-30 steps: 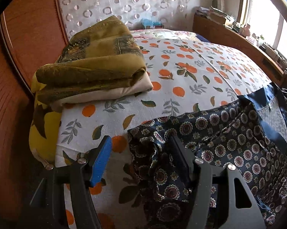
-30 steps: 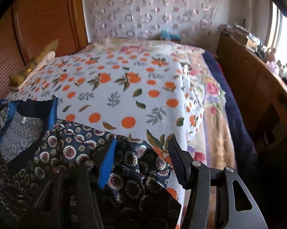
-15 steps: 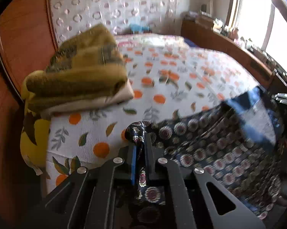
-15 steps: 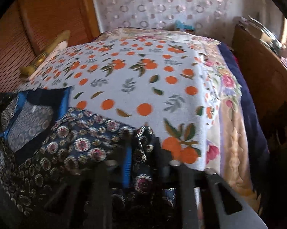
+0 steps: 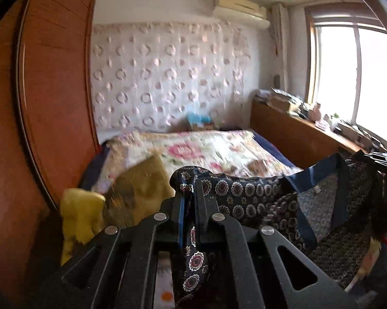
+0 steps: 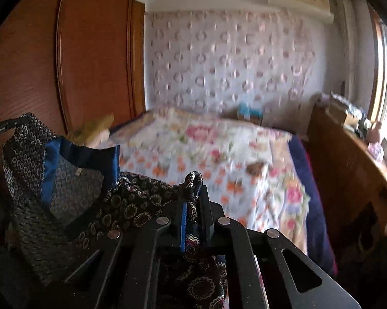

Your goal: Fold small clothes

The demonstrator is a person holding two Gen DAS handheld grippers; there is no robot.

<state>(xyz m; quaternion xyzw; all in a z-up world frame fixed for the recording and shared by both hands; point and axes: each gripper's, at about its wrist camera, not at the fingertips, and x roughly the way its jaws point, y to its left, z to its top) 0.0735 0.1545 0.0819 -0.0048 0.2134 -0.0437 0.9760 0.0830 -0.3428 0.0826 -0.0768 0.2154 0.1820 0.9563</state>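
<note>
Left gripper — pinching patterned garment | right gripper — clamped on its other edge, above bed

Pinched in the left gripper and right gripper: garment, slung between. Ahead, bed; folded blanket forward-left of the left gripper.

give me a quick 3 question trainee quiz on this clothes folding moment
1. True or false: the left gripper is open.
2. What do the right gripper jaws clamp? A) yellow folded blanket B) dark patterned garment C) floral bedspread
3. Fill in: the garment's neck trim is ____ in colour.

Key:
1. False; its jaws are shut on the dark patterned garment.
2. B. The yellow folded blanket lies apart on the floral bedspread.
3. Blue.
</note>
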